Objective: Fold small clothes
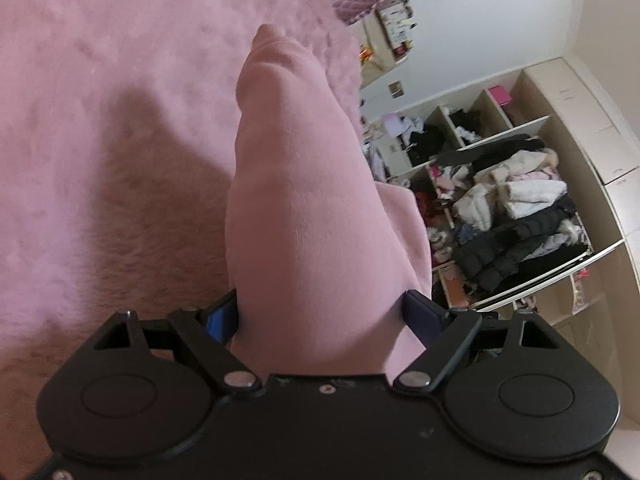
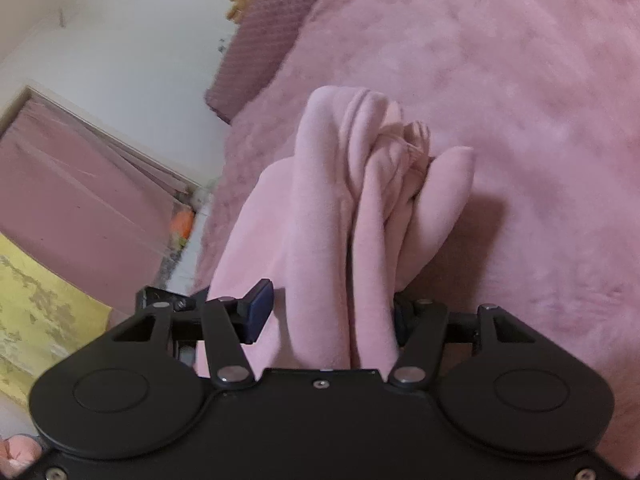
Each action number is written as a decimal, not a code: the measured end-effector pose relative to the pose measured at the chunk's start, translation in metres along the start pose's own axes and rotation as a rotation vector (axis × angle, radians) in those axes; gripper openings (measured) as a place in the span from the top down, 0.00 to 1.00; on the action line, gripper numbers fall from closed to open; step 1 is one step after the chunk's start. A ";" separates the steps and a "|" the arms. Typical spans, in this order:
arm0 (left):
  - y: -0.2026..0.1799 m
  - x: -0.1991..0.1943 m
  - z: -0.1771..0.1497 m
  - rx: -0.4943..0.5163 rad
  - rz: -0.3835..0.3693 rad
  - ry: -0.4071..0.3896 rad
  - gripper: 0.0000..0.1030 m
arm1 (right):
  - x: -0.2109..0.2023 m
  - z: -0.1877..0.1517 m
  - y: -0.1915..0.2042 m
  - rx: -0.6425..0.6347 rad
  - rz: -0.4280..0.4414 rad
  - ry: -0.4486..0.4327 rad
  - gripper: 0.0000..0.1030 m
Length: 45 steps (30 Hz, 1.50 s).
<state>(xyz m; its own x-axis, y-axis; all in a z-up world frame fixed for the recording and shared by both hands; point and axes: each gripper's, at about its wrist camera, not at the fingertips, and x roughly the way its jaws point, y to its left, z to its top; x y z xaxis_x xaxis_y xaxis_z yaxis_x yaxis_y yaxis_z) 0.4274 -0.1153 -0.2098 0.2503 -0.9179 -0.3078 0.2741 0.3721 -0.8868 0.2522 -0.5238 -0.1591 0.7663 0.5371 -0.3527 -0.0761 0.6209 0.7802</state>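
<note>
— What sort of place was it?

— A bedroom in a home. A fluffy pink blanket [image 1: 100, 120] spread ahead of the left gripper, and a quilted mauve cover [image 2: 256, 52] lay at its far edge.

— Anything else?

— To that gripper's right stood an open beige wardrobe [image 1: 568, 128], its shelves crammed with jackets [image 1: 520, 208]. Left of the right gripper, mauve curtains [image 2: 76, 200] hung against a white wall [image 2: 120, 20].

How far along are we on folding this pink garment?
Early stage. Done: both grippers have picked up the pink garment. In hand: the left gripper and right gripper each grip bunched fabric, hanging above the fluffy pink blanket. Left: spread it flat, fold it; no neat fold shows yet.
</note>
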 end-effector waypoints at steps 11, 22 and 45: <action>-0.087 -0.128 -0.016 0.060 0.100 -0.053 0.15 | 0.016 -0.021 0.112 -0.084 0.102 0.037 0.51; -0.023 -0.182 -0.063 -0.034 0.177 -0.064 0.15 | 0.055 -0.089 0.101 0.015 0.061 0.115 0.54; 0.024 -0.211 -0.081 0.021 0.275 -0.074 0.13 | 0.045 -0.117 0.020 0.137 0.001 0.117 0.27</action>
<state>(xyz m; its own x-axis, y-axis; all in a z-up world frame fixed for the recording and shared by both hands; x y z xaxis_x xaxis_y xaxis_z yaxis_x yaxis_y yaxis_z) 0.3059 0.0761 -0.1939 0.3844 -0.7700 -0.5093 0.2053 0.6092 -0.7660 0.2113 -0.4207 -0.2201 0.6860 0.6054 -0.4036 0.0173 0.5411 0.8408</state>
